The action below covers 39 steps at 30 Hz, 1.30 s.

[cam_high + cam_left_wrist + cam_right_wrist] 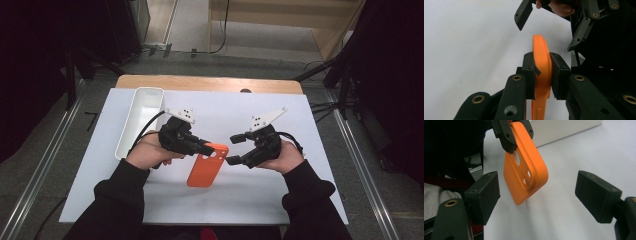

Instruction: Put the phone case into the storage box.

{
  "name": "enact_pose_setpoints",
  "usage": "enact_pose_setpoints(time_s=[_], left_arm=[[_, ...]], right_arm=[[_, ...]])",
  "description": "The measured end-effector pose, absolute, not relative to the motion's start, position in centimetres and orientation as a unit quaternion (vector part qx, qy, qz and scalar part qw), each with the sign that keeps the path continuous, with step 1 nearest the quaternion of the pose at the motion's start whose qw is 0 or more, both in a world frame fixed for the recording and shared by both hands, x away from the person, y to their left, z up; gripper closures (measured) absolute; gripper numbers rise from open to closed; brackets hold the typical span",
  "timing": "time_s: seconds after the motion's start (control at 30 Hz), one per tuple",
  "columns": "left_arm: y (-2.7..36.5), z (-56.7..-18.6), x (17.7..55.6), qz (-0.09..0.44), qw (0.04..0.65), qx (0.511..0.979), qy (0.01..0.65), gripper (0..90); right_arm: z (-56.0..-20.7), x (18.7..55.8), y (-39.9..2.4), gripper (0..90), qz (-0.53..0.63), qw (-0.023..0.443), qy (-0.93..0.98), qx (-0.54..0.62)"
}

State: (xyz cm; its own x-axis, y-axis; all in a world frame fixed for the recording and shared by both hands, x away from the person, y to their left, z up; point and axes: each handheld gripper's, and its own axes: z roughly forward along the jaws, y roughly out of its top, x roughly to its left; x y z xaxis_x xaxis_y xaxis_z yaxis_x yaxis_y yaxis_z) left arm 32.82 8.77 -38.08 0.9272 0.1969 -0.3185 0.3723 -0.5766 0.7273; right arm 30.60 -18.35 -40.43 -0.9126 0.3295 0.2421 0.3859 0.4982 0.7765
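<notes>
An orange phone case [205,167] with camera holes is lifted off the white sheet, tilted. My left gripper [206,148] is shut on the case's upper edge; in the left gripper view both pads clamp the orange case [541,62] edge-on. My right gripper [231,149] stands open just right of the case's top corner, one jaw above it and one beside it, touching nothing. In the right gripper view the case [526,170] hangs ahead between the wide-apart pads of the right gripper [536,200], nearer the left pad. The right gripper [549,27] also appears beyond the case in the left gripper view.
A long white tray [142,117] lies along the left side of the white sheet [250,190], behind my left hand. The sheet covers a wooden table [210,82]. Dark stands and cables surround the table on the floor.
</notes>
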Motion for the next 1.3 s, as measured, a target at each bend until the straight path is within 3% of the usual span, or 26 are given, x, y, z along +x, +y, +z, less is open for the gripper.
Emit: enact_pose_setpoints(time_s=[0.7, 0.97, 1.3], left_arm=[[7.5, -38.6, 32.8, -0.122, 0.422, 0.887, 0.141, 76.0], [7.5, -38.7, 32.8, -0.120, 0.422, 0.888, 0.137, 76.0], [7.5, -38.7, 32.7, -0.124, 0.421, 0.890, 0.125, 75.9]], right_arm=[[-41.2, 30.6, -17.7, 23.1, -0.449, 0.055, -0.872, -0.187], [-41.7, 31.0, -17.7, 32.8, -0.452, 0.077, -0.869, -0.188], [-41.7, 31.0, -17.7, 55.4, -0.459, 0.092, -0.867, -0.168]])
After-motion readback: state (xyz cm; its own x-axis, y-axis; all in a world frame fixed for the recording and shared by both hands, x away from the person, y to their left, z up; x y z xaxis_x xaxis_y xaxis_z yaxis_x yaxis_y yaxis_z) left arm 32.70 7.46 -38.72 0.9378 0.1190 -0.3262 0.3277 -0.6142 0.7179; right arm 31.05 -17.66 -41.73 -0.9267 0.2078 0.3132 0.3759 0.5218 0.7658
